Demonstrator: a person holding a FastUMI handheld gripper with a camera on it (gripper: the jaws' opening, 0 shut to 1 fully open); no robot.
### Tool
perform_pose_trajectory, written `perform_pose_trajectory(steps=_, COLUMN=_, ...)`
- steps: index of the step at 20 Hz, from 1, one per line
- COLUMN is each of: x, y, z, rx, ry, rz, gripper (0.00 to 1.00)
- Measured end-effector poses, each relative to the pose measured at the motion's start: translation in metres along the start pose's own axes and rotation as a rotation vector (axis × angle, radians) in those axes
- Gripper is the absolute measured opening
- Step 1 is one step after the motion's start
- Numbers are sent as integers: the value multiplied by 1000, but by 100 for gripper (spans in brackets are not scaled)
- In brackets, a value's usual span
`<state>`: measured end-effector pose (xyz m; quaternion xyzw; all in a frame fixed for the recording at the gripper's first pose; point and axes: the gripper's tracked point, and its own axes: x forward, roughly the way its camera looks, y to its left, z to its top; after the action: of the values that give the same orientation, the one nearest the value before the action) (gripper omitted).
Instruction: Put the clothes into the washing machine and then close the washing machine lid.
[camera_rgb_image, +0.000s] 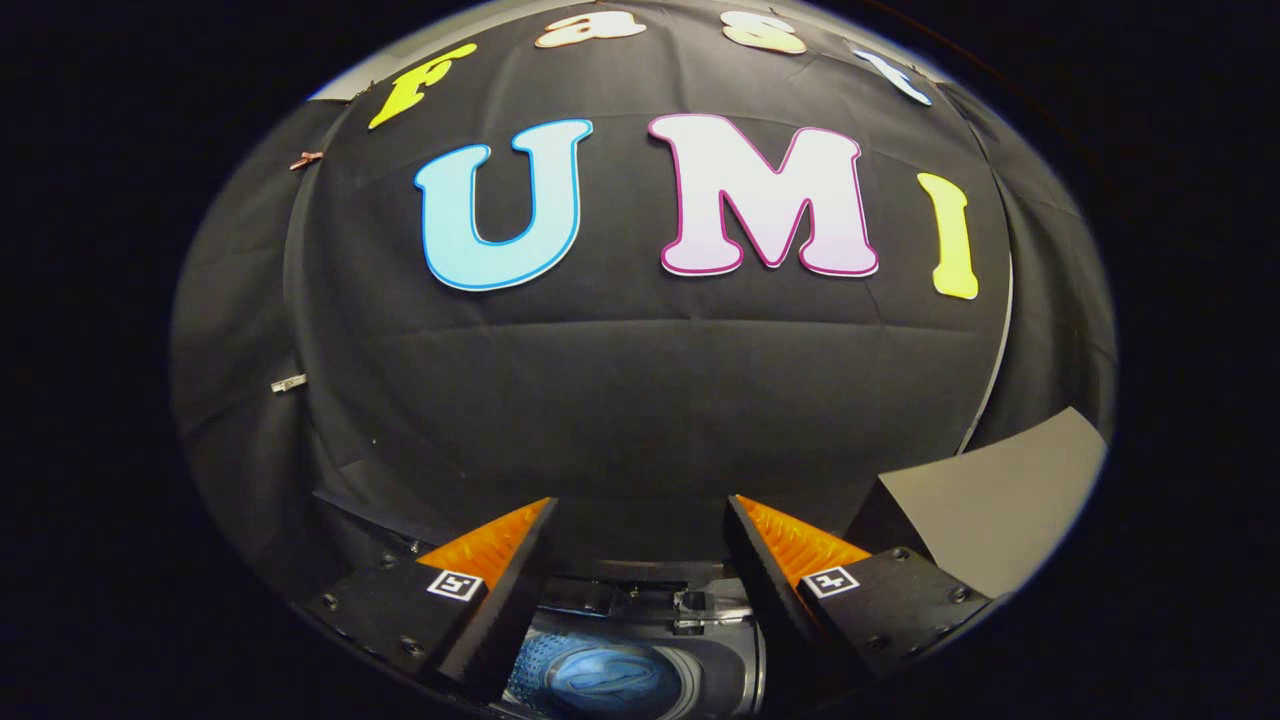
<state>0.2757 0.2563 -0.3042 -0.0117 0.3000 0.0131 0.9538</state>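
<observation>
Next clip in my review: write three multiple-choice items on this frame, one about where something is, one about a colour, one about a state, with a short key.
1. Where is the blue cloth?
A. Inside the washing machine drum, below the fingers
B. Pinched between the fingers
C. Hanging on the black wall

2. What colour are the finger pads?
A. Green
B. Orange
C. White

3. How does the gripper stand?
A. Shut on the cloth
B. Shut and empty
C. Open, nothing between its fingers

Key: 1 A, the cloth lies in the drum's round opening. 2 B, both ribbed pads show orange. 3 C, a wide gap separates the fingers.
</observation>
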Motion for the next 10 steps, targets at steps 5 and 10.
perform_pose_trajectory(steps=5, x=-31, y=1, z=-19, rx=13, ry=35, rz=-54, gripper=100)
perform_pose_trajectory(steps=10, x=-54, y=1, z=-43, rx=23, ry=140, rz=-43, gripper=99)
